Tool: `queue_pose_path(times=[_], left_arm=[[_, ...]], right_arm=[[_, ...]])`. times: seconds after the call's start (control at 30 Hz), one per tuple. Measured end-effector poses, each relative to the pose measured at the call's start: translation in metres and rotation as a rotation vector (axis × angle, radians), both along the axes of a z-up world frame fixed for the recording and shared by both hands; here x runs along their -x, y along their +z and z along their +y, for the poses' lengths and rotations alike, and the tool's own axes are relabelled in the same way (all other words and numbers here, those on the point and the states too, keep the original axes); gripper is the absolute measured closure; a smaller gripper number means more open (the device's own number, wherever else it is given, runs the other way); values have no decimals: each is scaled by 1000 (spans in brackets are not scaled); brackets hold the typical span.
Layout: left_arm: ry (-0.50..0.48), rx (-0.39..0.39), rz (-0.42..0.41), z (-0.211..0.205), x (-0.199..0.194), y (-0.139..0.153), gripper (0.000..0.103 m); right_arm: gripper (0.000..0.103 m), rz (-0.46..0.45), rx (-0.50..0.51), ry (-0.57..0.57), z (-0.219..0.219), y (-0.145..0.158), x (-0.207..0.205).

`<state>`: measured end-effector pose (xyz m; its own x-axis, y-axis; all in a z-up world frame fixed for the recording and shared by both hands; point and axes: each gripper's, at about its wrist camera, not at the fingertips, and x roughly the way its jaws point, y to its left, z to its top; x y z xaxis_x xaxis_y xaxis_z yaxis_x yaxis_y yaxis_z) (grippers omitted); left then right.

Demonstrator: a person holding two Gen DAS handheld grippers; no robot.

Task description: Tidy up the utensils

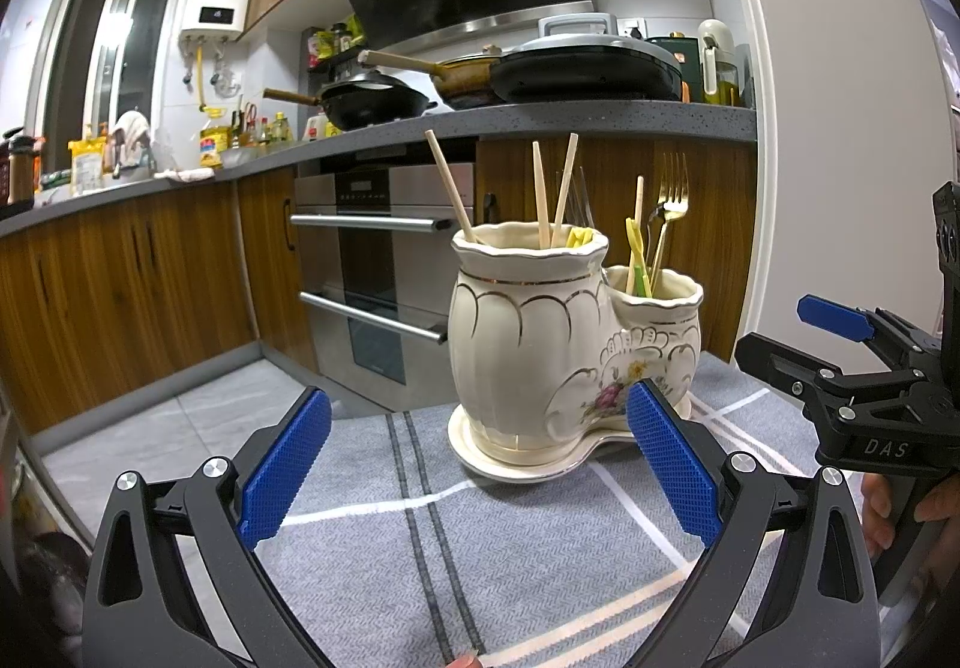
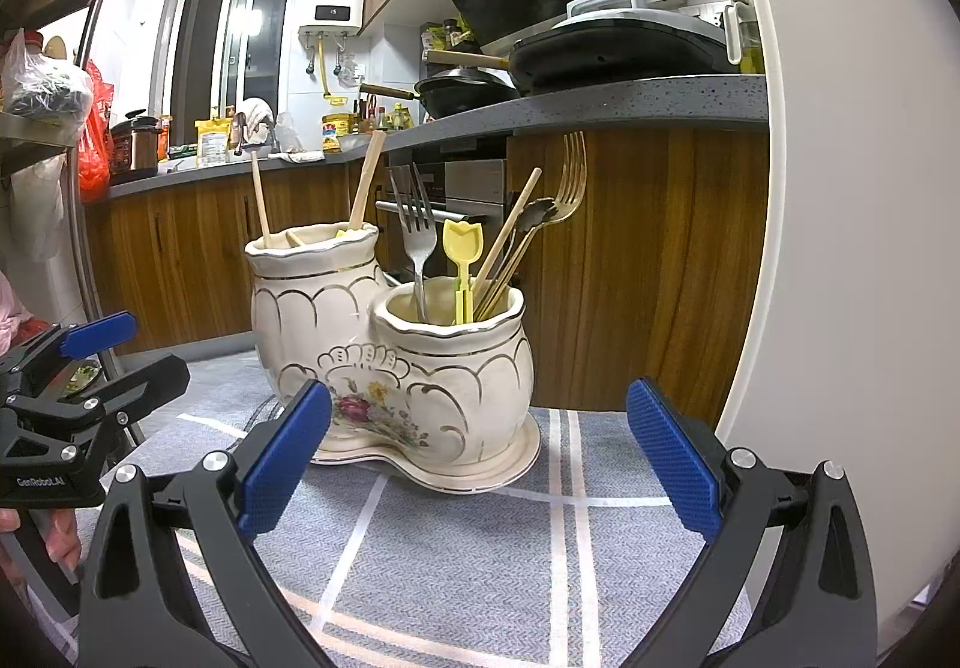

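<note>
Both my left gripper [image 1: 477, 464] and right gripper [image 2: 478, 464] hang spread wide and empty before the ceramic holder [image 2: 390, 350] on the cloth-covered counter [image 2: 480, 548]. Its upright utensils rise ahead, and the smaller pot's silver fork [image 2: 417, 236] seems nearer my right.

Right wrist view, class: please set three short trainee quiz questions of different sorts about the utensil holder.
1. True or false: the cream ceramic two-pot utensil holder stands on a grey cloth with white stripes.
2. Which pot holds the yellow tulip-shaped plastic pick? A taller pot; B shorter pot; C neither.
3. Fill in: the right tool is ____ and holds nothing.

Key
1. True.
2. B, beside the silver metal fork and gold metal fork.
3. Open; the left tool is open too.
</note>
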<state>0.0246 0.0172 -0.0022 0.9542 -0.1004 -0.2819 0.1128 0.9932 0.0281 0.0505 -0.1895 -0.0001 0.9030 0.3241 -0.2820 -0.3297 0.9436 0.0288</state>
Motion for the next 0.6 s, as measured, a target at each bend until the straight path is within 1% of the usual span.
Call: queue_pose_path(times=[0.6], left_arm=[[17,8,1,6,1,-2,5]], right_arm=[[6,1,0,-2,-2,-1,-2]])
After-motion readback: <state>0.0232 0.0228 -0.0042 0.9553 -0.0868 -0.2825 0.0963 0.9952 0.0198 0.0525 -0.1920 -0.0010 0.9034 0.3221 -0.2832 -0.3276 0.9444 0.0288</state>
